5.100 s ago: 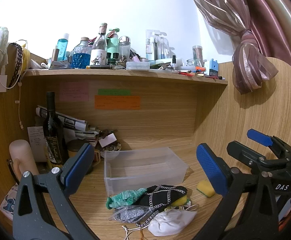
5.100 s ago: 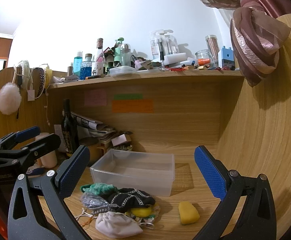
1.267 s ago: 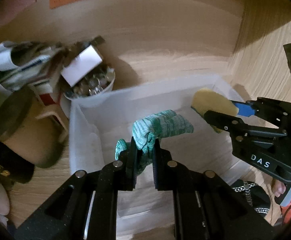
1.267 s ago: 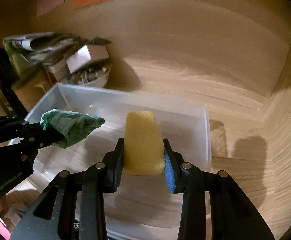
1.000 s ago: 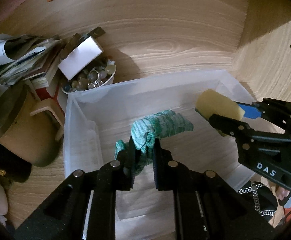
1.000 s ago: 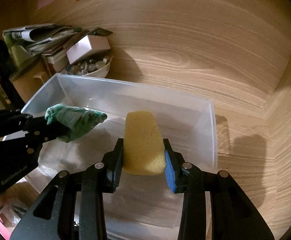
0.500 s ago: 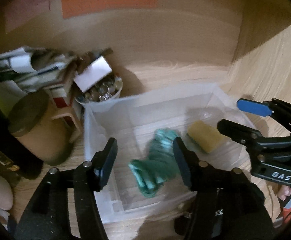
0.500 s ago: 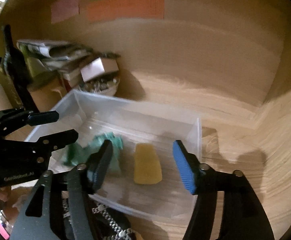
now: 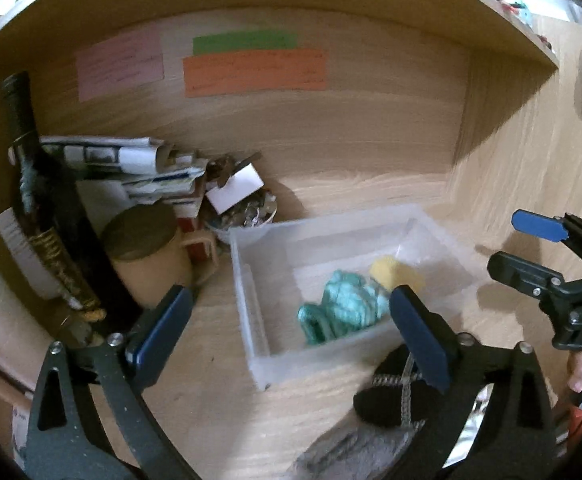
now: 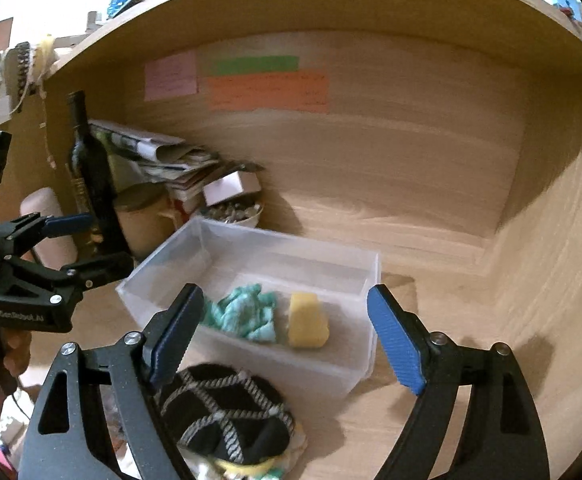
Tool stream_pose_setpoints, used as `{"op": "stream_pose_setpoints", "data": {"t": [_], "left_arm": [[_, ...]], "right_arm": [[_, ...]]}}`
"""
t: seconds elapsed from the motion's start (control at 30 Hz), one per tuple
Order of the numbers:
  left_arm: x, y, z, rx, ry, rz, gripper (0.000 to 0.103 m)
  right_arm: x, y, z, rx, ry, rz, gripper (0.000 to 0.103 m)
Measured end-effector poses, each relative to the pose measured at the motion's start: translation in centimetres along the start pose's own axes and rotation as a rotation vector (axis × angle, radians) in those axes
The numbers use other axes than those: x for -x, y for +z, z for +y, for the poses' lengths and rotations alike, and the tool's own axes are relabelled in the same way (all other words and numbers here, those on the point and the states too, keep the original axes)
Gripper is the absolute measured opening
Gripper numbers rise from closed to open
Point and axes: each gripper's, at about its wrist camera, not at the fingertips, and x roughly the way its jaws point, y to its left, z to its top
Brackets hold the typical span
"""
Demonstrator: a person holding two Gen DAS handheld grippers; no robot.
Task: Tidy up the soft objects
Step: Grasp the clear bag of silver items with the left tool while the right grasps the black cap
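The left gripper [image 9: 291, 324] and right gripper [image 10: 287, 328] both hang spread wide and empty over the clear plastic bin [image 10: 251, 240]. Inside it the green knit cloth [image 10: 243, 314] lies just beside the yellow sponge [image 10: 307, 322] (the black patterned pouch [image 10: 227, 412] sits outside, against the bin's near wall).

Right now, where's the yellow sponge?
The yellow sponge lies inside the clear plastic bin, in both views right of the green cloth, toward the bin's right end; no fingers touch it.
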Motion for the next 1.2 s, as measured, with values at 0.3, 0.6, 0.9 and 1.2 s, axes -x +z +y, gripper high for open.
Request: {"op": "stream_pose_setpoints", "data": {"t": [0.3,0.6,0.9,1.2], "left_arm": [[0.1,-5.7,-0.7,-0.010,-0.016,0.121,0.101],[-1.2,-10.1,-1.5,0.012,-0.042,0.257,0.101],[-0.6,-10.8,-2.3,0.007,-0.105,0.257,0.071],[0.1,-10.5,-2.9,-0.042,-0.076,0.254,0.036]], "right_arm": [[-0.5,-4.4,1.7,-0.018,0.043,0.093,0.082],[-2.6,-7.7,3.1,-0.016,0.081,0.201,0.081],[-2.7,-8.0,3.3,0.021,0.039,0.197,0.045],[-2.0,-7.2,3.2,0.031,0.039,0.143,0.023]]}}
